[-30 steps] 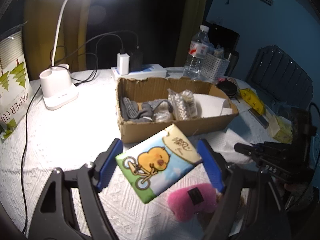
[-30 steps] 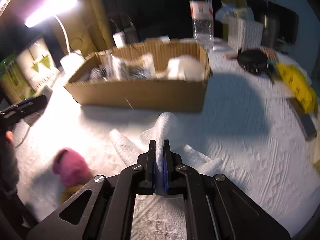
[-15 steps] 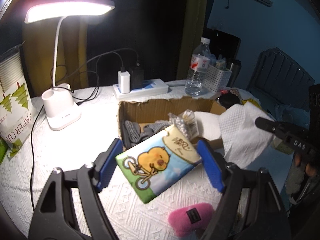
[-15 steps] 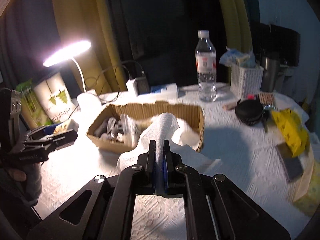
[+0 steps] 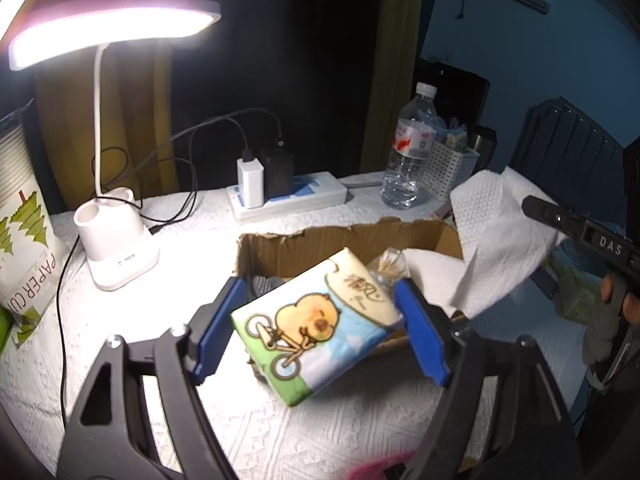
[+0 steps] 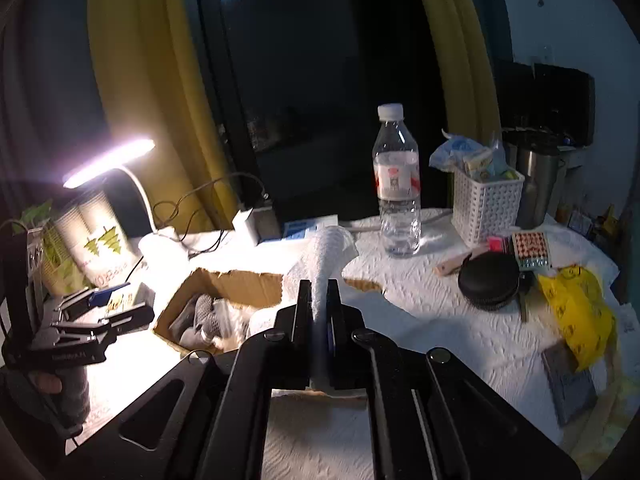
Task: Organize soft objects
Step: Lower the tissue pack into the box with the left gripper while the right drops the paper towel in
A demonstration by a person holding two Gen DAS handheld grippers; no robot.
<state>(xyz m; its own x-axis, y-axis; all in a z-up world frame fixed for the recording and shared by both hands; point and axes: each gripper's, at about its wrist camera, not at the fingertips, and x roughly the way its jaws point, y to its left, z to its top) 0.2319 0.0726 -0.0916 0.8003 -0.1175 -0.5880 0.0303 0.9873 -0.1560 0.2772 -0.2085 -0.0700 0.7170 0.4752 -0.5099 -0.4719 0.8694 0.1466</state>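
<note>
My left gripper (image 5: 318, 294) is shut on a soft tissue pack (image 5: 316, 320) printed with a yellow chick on a bicycle. The pack hangs tilted just in front of the open cardboard box (image 5: 340, 236). My right gripper (image 6: 320, 292) is shut on a white paper towel (image 6: 328, 248), which hangs over the box (image 6: 240, 280). Seen from the left wrist, that towel (image 5: 492, 240) drapes from the right gripper's black fingers (image 5: 538, 206) above the box's right end. Grey cloth and white paper lie inside the box. A pink plush (image 5: 376, 472) shows at the bottom edge.
A lit desk lamp (image 5: 116, 240), a power strip (image 5: 288, 196) with chargers and cables, a water bottle (image 5: 408, 152) and a white basket (image 5: 450, 168) stand behind the box. A paper-cup pack (image 5: 20, 248) is at left. A black round case (image 6: 488, 284) and yellow bag (image 6: 580, 312) lie right.
The right gripper lifted the paper towel off the table and up over the box. The left gripper rose and moved toward the box with the tissue pack, and the pink plush slid to the bottom edge.
</note>
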